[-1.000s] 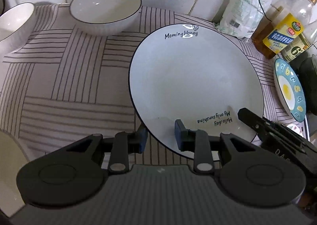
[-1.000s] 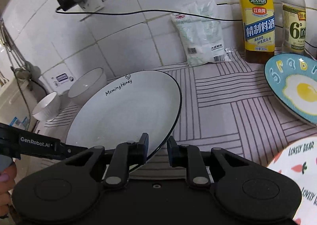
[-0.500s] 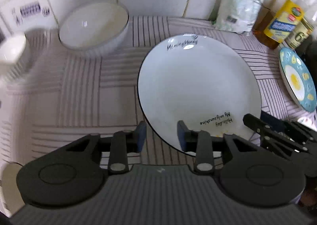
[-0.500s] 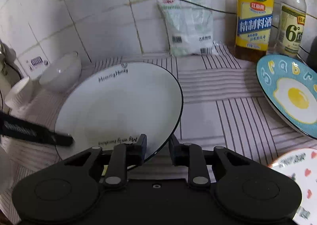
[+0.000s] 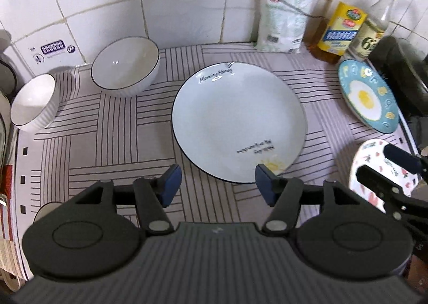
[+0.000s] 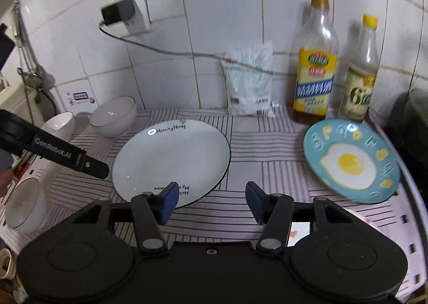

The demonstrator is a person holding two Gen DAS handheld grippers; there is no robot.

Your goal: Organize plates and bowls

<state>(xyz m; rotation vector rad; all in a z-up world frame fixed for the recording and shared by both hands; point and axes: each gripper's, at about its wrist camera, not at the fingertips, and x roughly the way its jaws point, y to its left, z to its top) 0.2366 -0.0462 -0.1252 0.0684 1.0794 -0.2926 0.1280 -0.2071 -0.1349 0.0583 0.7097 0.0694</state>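
Note:
A large white plate point(image 5: 238, 122) point(image 6: 171, 162) with a black rim and lettering lies flat on the striped mat point(image 5: 107, 143). My left gripper point(image 5: 218, 183) hangs above its near edge. Its jaws are opening and nothing is between them. My right gripper point(image 6: 211, 197) hovers over the mat beside the plate's right edge, also opening and holding nothing. Two white bowls point(image 5: 125, 66) point(image 5: 33, 102) stand at the back left. A blue egg plate point(image 6: 350, 162) point(image 5: 366, 95) is on the right, and a pink-patterned plate point(image 5: 374, 167) lies partly under the right gripper point(image 5: 396, 167).
Two bottles point(image 6: 315, 63) point(image 6: 361, 74) and a white bag point(image 6: 248, 82) stand against the tiled wall. A cable point(image 6: 160, 50) runs from a wall plug point(image 6: 117, 12). A third bowl point(image 6: 24, 205) sits at the near left. A dark pot point(image 5: 401, 76) borders the right side.
Both grippers had their fingers around the white plate's near rim; they have opened, let go and risen away. The plate now lies flat on the mat.

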